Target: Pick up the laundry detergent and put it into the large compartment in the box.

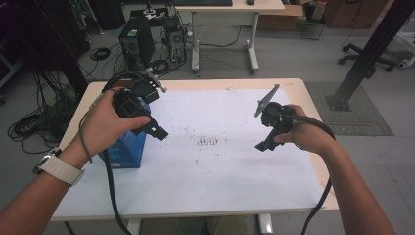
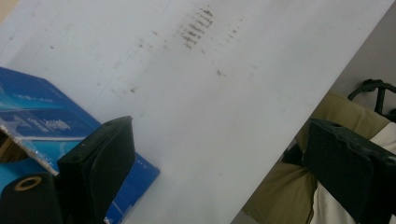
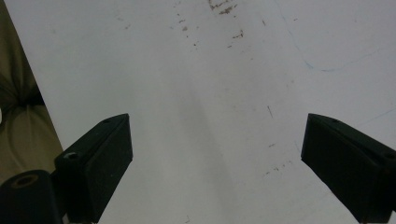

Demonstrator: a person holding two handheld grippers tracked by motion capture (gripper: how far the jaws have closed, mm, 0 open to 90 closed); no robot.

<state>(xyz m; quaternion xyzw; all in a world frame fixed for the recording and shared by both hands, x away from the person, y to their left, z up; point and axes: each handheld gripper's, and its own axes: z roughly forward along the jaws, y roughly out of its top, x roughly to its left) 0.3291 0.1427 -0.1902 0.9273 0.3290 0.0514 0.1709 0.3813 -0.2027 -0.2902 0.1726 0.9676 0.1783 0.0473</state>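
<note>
Below my left gripper [image 1: 157, 131], just toward me: the blue cardboard box [image 1: 125, 149].
Both pairs of jaws gape empty; my right gripper [image 1: 262, 145] hovers well apart, so left reaches first.

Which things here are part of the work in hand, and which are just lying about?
In play:
- left tool, open, just above the blue box
- right tool, open, over the bare white sheet

Lying about:
- computer towers and loose cables on the floor
- far desk
- office chair
</note>
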